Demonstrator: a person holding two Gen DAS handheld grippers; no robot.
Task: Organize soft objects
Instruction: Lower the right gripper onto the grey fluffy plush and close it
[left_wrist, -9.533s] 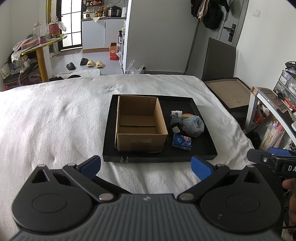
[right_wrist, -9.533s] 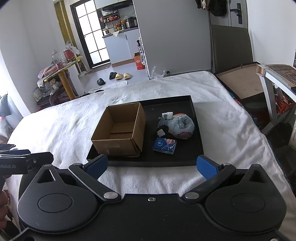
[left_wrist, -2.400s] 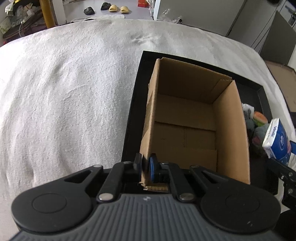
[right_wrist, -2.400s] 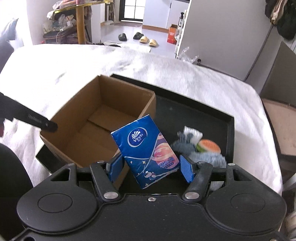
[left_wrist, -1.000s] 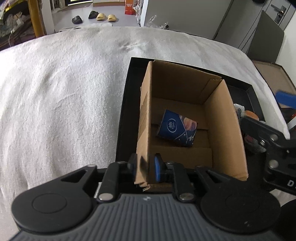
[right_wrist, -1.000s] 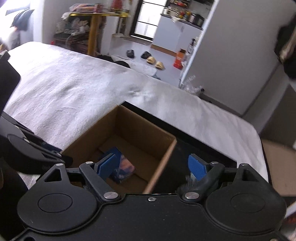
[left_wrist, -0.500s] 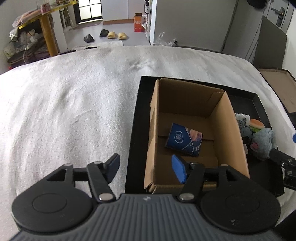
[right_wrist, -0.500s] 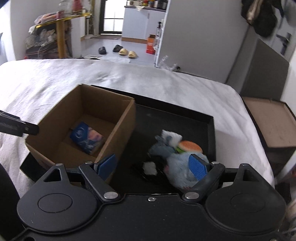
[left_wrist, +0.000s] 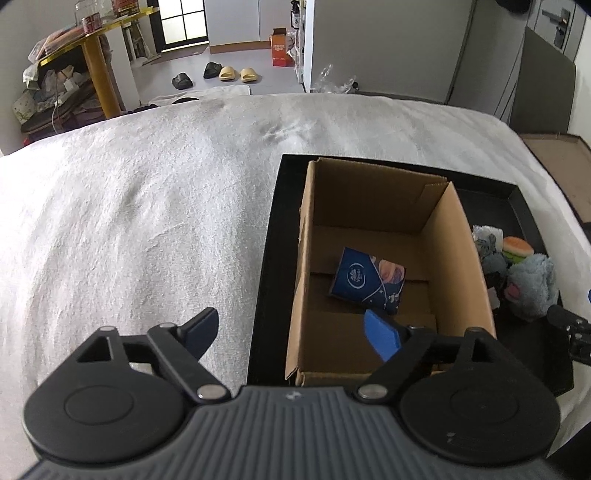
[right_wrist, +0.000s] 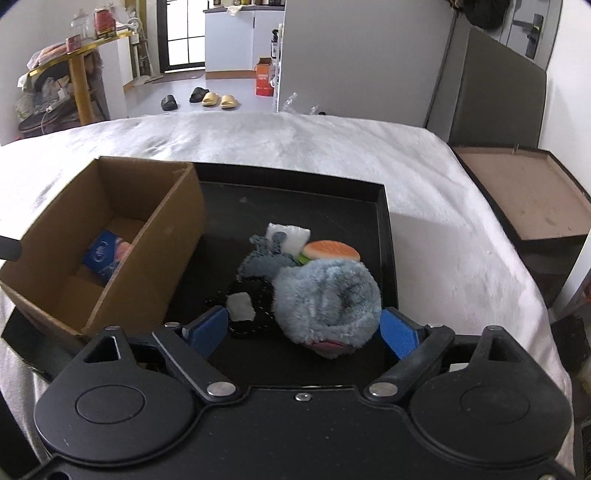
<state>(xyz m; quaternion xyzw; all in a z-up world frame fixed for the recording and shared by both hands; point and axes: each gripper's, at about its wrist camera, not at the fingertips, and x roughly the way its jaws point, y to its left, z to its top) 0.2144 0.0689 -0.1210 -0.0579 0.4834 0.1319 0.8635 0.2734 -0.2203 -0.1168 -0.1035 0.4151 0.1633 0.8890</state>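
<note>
On white bedspread (left_wrist: 147, 206) — black tray (right_wrist: 384, 229), slippers (right_wrist: 214, 99) beyond.

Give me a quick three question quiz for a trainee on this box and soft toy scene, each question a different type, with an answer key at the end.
1. True or false: the blue tissue pack lies inside the cardboard box.
2. Multiple choice: the right gripper is A) shut on the fluffy blue plush, B) open with the plush between its fingers, C) open over the box.
3. Fill in: the box and the toys all sit on a black ____.

Key
1. True.
2. B. Both blue pads stand apart, one on each side of the plush.
3. Tray.
</note>
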